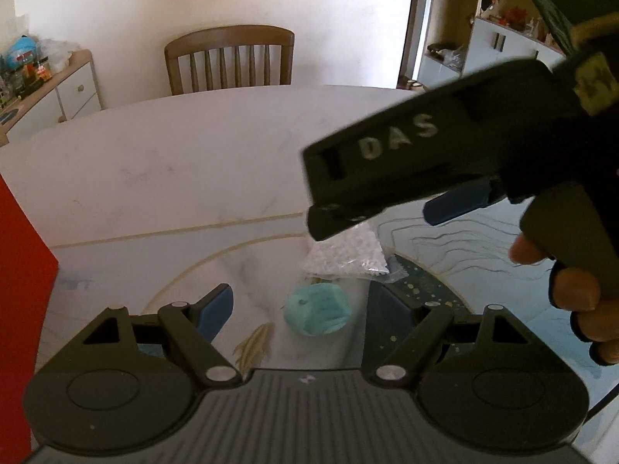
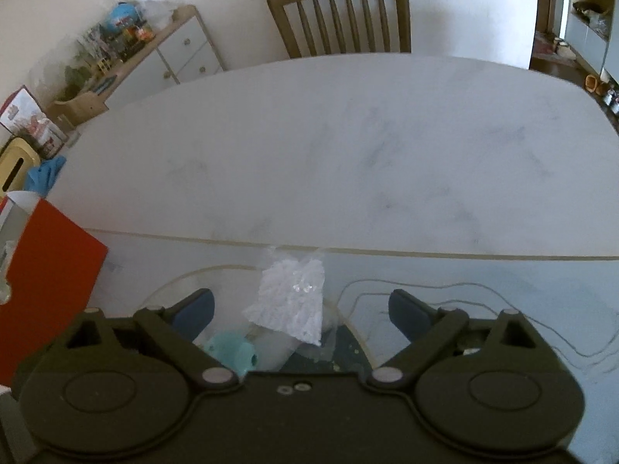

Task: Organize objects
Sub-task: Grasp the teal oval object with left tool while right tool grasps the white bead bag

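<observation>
**Bag ahead of right fingers, teal piece nearer left**

Seen on the white table point(image 2: 348, 154): a red box point(image 2: 46, 278) far left of both pairs of fingers. Right gripper point(image 2: 301, 309) spread wide, pinching nothing; the clear bag of white bits point(image 2: 290, 301) lying straight ahead between its fingers, long axis pointing away from them, no contact visible. Left gripper point(image 1: 298, 309) also spread and empty; the small teal object point(image 1: 317, 309) between its fingers, perhaps a soft toy, too blurred to tell. Right hand nearer the bag.
</observation>
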{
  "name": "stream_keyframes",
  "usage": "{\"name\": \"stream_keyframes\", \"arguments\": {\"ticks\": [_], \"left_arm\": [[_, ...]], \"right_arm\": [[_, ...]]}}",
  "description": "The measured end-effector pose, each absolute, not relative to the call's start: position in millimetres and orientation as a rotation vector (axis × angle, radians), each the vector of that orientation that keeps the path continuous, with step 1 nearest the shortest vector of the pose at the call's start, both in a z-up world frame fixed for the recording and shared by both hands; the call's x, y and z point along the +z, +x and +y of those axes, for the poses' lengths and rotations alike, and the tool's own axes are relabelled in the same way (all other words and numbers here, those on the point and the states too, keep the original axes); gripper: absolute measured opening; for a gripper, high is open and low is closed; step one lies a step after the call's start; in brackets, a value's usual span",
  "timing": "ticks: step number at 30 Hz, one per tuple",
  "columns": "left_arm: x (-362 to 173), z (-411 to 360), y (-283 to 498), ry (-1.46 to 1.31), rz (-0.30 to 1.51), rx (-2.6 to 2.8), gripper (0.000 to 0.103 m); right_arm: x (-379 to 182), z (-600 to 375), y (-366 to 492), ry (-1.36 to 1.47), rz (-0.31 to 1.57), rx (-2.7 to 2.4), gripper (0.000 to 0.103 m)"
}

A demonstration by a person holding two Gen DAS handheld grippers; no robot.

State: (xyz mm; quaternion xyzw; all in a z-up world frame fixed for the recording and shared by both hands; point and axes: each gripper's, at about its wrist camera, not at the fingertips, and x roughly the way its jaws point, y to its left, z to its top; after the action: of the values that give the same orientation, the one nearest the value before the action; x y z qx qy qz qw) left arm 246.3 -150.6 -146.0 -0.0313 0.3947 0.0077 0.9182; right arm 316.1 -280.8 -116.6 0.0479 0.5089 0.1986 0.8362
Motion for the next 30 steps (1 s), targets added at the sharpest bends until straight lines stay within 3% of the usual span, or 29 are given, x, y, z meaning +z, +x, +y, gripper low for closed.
{"name": "stream_keyframes", "arguments": {"ticks": [4, 8, 14, 19, 30], "left_arm": [[-152, -153, 249, -0.062, 0.813, 0.027, 0.082], [-156, -156, 251, -0.054, 0.824, 0.012, 0.067], [-156, -161, 249, -0.028, 0.820, 0.013, 0.054], [-154, -163, 249, -0.022, 0.823, 0.015, 0.040], [-146, -163, 246, -0.025, 0.829, -0.007, 0.039]], "right_arm": [[-123, -274, 320, 0.101, 1.095, 0.436, 0.091], [-125, -267, 320, 0.054, 1.099, 0.449, 0.086], [-128, -258, 325, 0.035, 1.111, 0.467, 0.077], [-128, -258, 326, 0.029, 1.119, 0.464, 0.062], [-123, -262, 322, 0.040, 1.100, 0.449, 0.030]]}}
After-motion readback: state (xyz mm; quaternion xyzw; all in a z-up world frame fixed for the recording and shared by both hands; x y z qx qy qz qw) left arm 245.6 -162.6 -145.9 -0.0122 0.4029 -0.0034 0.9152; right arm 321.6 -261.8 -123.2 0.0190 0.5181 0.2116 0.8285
